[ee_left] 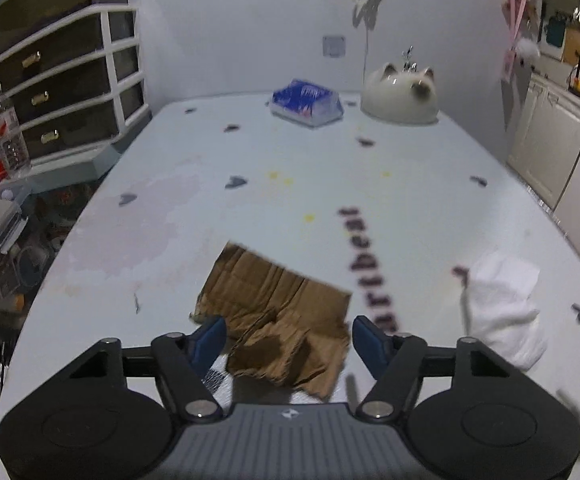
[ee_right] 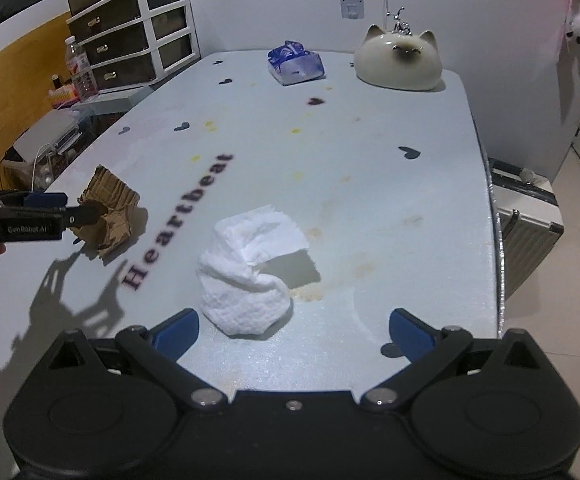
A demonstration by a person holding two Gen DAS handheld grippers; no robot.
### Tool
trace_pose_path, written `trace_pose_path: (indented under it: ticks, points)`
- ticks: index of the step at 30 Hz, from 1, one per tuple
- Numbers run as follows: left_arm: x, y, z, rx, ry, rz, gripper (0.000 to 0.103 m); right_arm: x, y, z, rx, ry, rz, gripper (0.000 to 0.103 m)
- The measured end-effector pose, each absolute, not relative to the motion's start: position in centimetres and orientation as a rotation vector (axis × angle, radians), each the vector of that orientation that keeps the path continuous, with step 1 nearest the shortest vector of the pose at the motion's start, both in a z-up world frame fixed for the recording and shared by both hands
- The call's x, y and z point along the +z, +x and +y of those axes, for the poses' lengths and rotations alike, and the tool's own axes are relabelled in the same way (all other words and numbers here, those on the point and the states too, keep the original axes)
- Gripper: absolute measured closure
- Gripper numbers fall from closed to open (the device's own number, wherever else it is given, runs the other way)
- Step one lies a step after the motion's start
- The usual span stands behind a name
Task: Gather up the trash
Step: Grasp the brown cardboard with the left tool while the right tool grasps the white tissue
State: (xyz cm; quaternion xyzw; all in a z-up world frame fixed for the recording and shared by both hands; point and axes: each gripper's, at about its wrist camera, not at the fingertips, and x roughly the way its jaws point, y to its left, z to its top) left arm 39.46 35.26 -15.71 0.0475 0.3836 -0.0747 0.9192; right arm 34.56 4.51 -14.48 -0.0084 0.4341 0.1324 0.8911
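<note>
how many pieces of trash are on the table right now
2: a crumpled brown cardboard scrap at the left gripper, and a crumpled white paper towel before the right gripper.

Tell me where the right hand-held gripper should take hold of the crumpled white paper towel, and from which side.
Grip the bunched lower mound of the white paper towel, probably from above and the near side, where the right hand-held gripper already faces it with jaws open. That part is thick and compact; the upper flap is thin, loose and lifted off the table.
</note>
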Motion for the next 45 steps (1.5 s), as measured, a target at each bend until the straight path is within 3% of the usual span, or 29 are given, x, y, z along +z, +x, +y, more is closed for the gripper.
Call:
trace_pose_path:
  ticks: [10,23,27,32,40,45]
  points:
    - [-18.1,39.9,37.1,-0.045,-0.111,0.813,0.034,-15.8,36.9,6.2,0.317,-0.014,0.889,0.011]
    - [-19.7,41.0,36.6,0.081,-0.275,0.792,0.038,-18.8,42.0,11.5,0.576,-0.319,0.866,0.013]
    - [-19.7,41.0,36.2,0.107,-0.269,0.783,0.047,-20.0,42.3,11.7,0.576,-0.327,0.904,0.03]
    - [-19.5,40.3,35.6,0.066,-0.258,0.806,0.055,-20.6,41.0,11.2,0.559,-0.283,0.915,0.036]
    - [-19.2,37.9,34.3,0.035,-0.27,0.848,0.058,-20.3,38.6,10.4,0.495,-0.217,0.915,0.074]
    - [-18.3,35.6,33.6,0.037,-0.272,0.858,0.059,-20.1,36.9,9.2,0.445,-0.127,0.961,0.084]
